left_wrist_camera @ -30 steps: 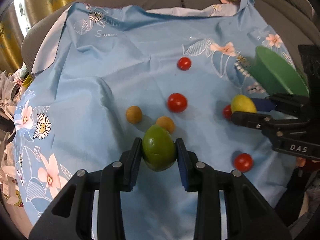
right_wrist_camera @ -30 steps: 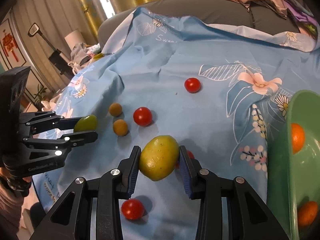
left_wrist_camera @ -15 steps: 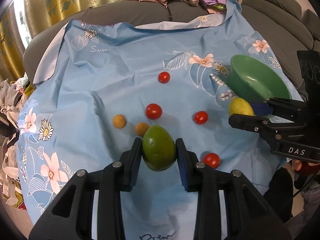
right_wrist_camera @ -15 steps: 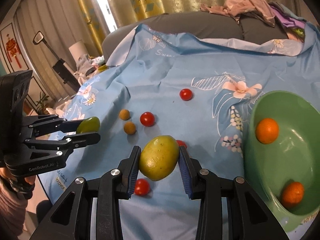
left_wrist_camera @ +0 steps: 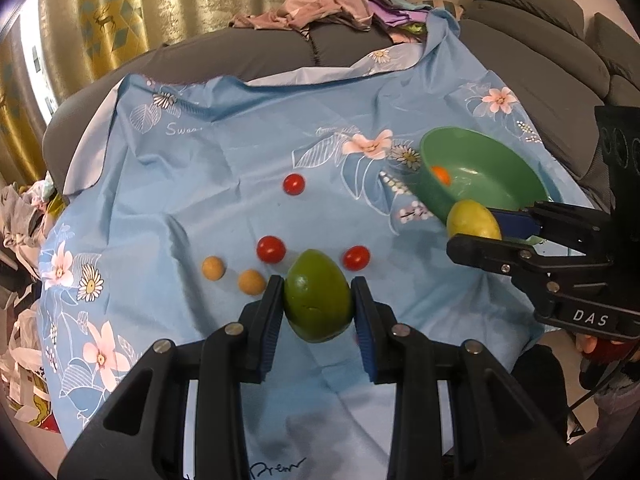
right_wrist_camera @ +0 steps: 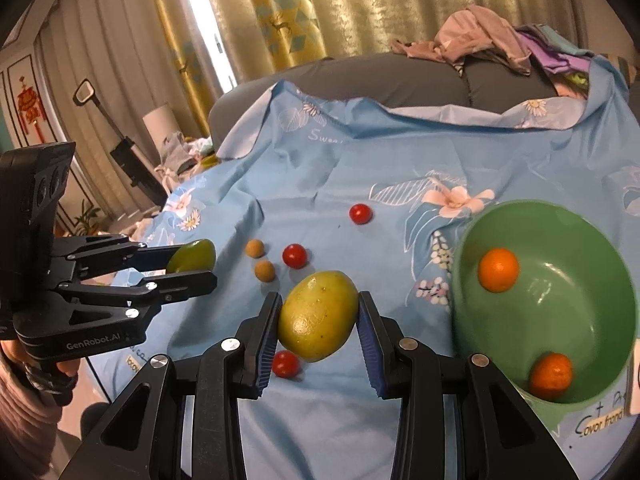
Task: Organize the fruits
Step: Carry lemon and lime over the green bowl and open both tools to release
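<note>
here left gripper [left_wrist_camera: 318, 306] clamps a smooth green fruit [left_wrist_camera: 317, 300]; right gripper [right_wrist_camera: 319, 320] clamps a speckled yellow fruit [right_wrist_camera: 318, 316]

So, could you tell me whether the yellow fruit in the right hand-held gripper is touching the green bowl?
Apart. The right wrist view shows the yellow fruit clamped in the right hand-held gripper, with blue cloth visible between it and the green bowl.

A green mango [left_wrist_camera: 317, 301] and a yellow lemon [right_wrist_camera: 318, 317] hang above the cloth. Two oranges [right_wrist_camera: 498, 270] sit in the green bowl [right_wrist_camera: 600, 240]. Tomatoes [left_wrist_camera: 271, 249] lie scattered.
</note>
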A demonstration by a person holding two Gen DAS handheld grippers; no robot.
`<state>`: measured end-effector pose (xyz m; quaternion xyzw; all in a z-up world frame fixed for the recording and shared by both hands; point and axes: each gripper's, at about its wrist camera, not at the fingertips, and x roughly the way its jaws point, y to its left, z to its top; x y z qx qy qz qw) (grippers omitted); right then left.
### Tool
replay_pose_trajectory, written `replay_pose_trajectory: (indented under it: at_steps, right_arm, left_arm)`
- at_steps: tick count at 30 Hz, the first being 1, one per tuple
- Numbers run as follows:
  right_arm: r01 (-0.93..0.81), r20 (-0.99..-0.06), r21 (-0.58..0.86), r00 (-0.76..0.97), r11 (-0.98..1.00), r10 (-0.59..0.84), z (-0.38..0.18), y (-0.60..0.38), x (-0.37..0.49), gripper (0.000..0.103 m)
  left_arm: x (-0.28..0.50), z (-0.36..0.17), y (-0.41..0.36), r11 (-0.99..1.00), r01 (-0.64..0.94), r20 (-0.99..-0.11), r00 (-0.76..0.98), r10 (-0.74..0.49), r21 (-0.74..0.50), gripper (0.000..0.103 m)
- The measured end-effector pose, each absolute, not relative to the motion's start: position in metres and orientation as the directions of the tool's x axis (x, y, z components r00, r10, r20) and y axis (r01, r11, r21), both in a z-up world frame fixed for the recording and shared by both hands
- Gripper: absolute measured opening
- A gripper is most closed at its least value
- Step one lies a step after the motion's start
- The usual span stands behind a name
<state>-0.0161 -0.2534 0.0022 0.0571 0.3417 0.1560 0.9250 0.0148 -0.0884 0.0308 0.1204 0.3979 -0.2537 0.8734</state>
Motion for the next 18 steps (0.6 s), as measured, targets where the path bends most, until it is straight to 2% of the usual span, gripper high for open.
replay_pose_trajectory:
  at_steps: [18]
  right_arm:
    - [-0.177,-0.573,0.221,0.773,0.959,0.274,0.012,-0.301,-0.032,0.04]
  left_arm:
    - [0.015,0.044,-0.147,0.795,0.606,-0.748,0.542,-0.382,0.033,0.033]
